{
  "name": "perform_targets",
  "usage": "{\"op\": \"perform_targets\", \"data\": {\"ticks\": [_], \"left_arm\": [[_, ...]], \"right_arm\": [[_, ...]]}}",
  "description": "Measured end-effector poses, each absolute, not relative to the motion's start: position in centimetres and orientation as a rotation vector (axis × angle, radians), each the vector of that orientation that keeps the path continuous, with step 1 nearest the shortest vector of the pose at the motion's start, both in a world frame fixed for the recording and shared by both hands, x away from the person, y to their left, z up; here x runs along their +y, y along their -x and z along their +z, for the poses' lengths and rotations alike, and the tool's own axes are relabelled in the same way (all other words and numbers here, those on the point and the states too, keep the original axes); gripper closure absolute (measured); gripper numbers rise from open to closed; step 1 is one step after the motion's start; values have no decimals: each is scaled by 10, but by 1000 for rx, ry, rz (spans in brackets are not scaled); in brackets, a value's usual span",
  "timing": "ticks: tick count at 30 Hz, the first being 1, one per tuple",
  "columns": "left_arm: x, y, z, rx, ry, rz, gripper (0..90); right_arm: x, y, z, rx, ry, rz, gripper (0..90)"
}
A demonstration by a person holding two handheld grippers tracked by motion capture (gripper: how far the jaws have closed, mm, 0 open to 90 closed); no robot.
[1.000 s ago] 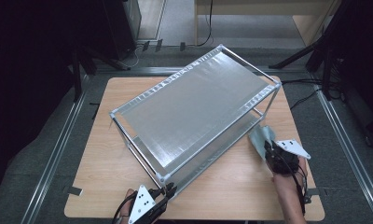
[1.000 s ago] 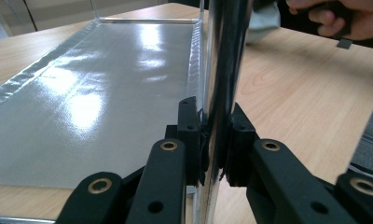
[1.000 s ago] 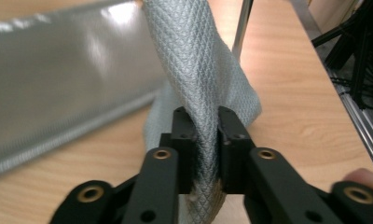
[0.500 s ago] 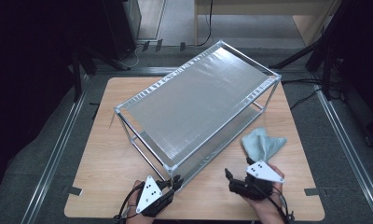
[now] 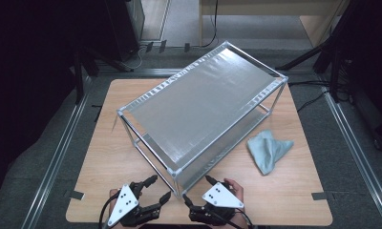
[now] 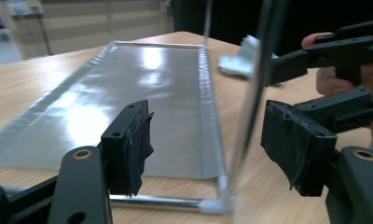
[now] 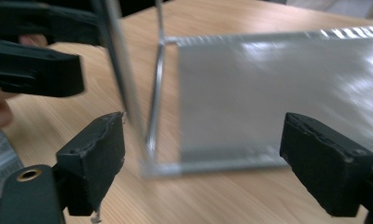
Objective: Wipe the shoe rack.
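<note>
Two-tier metal rack [image 5: 203, 109] sits diagonally mid-counter [image 5: 108, 143], its nearest corner post [image 5: 175, 179] close to the counter's near edge. Left tongs [image 5: 158, 188] just opened, released, post between the jaws, pads off it. Right tongs [image 5: 198, 191] also just opened, released, nothing gripped, just beside that post. Grey cloth [image 5: 268, 150] lies crumpled near the counter's right edge.
</note>
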State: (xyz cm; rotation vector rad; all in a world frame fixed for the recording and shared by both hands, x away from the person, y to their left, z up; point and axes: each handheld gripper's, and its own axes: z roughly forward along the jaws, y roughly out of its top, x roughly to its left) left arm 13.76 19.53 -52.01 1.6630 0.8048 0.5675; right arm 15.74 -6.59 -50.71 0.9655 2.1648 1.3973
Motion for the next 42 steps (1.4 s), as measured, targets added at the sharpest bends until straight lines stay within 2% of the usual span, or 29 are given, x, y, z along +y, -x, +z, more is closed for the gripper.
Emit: {"op": "perform_targets", "data": {"ticks": [2, 4, 9, 11, 15, 18, 22, 28, 32, 34, 38, 42], "left_arm": [[204, -139, -522, 846, -1650, 580, 330], [210, -141, -523, 880, -1644, 594, 329], [222, -149, -527, 972, -1626, 634, 333], [226, -153, -529, 1005, -1625, 647, 335], [229, -162, -531, 1066, -1623, 672, 342], [230, -172, -533, 1128, -1652, 747, 362], [234, -189, -534, 1227, -1616, 754, 380], [226, -220, -537, 1284, -1608, 809, 423], [219, -233, -537, 1266, -1599, 891, 526], [218, -236, -537, 1210, -1622, 888, 640], [210, -232, -538, 1121, -1681, 884, 803], [215, -224, -537, 1090, -1693, 831, 814]], "right_arm": [[-54, -158, -507, 2181, -928, 1423, 218], [-43, -156, -508, 2197, -875, 1428, 316], [-28, -154, -512, 2181, -843, 1425, 716], [-30, -155, -513, 2190, -837, 1447, 806], [-42, -156, -513, 2196, -841, 1455, 820], [-58, -157, -513, 2186, -870, 1458, 821], [-82, -157, -513, 2170, -898, 1460, 823], [-109, -148, -514, 2178, -876, 1469, 823], [-124, -142, -514, 2176, -863, 1474, 823], [-131, -139, -514, 2178, -865, 1465, 823], [-144, -143, -513, 2172, -886, 1452, 823], [-154, -153, -511, 2160, -905, 1435, 822]]}}
